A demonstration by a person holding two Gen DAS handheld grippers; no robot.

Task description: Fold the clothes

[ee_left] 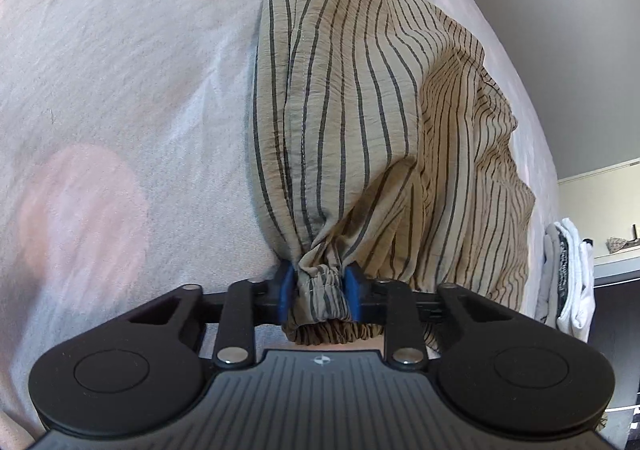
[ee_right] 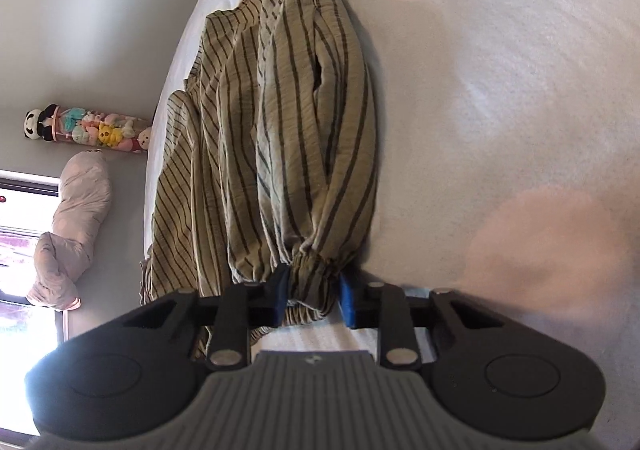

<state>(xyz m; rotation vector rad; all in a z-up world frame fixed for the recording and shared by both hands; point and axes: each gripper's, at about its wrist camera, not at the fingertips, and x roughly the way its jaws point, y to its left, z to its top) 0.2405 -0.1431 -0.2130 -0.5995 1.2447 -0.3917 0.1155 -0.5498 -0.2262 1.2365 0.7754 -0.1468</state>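
A tan garment with thin dark stripes (ee_left: pixel 360 98) lay stretched along a white bedsheet with large pale pink dots (ee_left: pixel 120 90), close to the edge of the bed. It looked like a pair of light trousers or a blouse with gathered, elasticated ends; which of the two could not be told.

The left gripper (ee_left: pixel 319 290) was clenched on one gathered elastic cuff (ee_left: pixel 320 282), its blue pads pressing the bunched cloth from both sides. The right gripper (ee_right: pixel 313 292) likewise clasped a second gathered cuff (ee_right: pixel 310 270) between its blue pads. Both grippers pointed forward along the cloth, low over the sheet, with the fabric fanning away from each grip.

The cloth appeared thin, crinkled and very soft, so it would likely be light, limp and quick to sag or bunch. The elastic cuffs looked like the firmest places to hold, being thicker and less slippery than the loose body.

A small stack of folded white and grey cloths (ee_left: pixel 568 274) sat beyond the garment in the left view. A tube of plush toys (ee_right: pixel 92 130) stood by the wall in the right view.
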